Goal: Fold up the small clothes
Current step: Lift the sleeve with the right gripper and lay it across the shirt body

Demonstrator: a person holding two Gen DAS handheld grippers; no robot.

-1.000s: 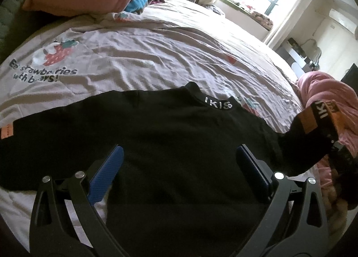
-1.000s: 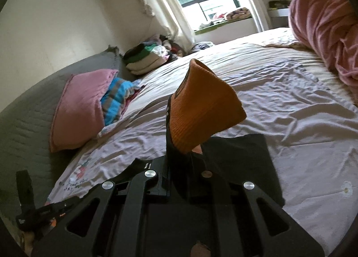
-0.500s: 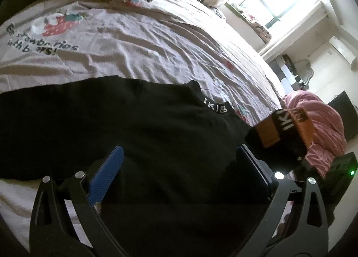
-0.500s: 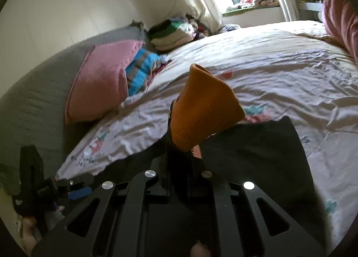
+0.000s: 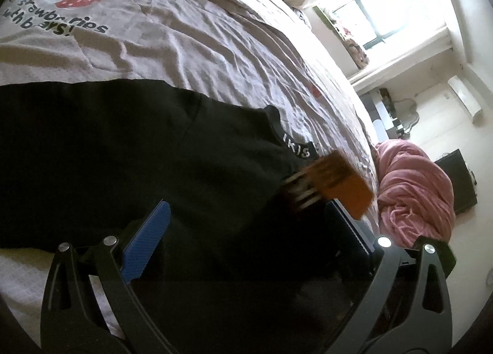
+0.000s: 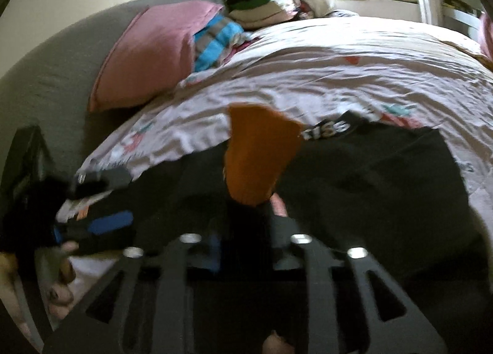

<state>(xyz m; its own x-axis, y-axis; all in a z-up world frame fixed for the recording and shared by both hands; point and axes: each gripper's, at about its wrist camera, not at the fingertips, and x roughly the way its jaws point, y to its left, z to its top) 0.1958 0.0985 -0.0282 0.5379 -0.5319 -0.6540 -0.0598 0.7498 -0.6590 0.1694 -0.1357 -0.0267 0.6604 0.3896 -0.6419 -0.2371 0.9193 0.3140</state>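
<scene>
A small black long-sleeved top [image 5: 154, 153] with white lettering on its collar lies spread flat on the bed's pale pink strawberry-print sheet [image 5: 191, 42], and its sleeve end, an orange ribbed cuff [image 6: 258, 153], stands up over the garment's body. The right gripper [image 6: 246, 218] has its fingers closed on the sleeve just below that cuff (the view is motion-blurred). The left gripper [image 5: 249, 230] hovers over the top's lower body with its blue-padded fingers [image 5: 144, 243] spread wide, holding nothing, a pink quilted pillow [image 6: 151, 55] lying beyond at the bed's head.
</scene>
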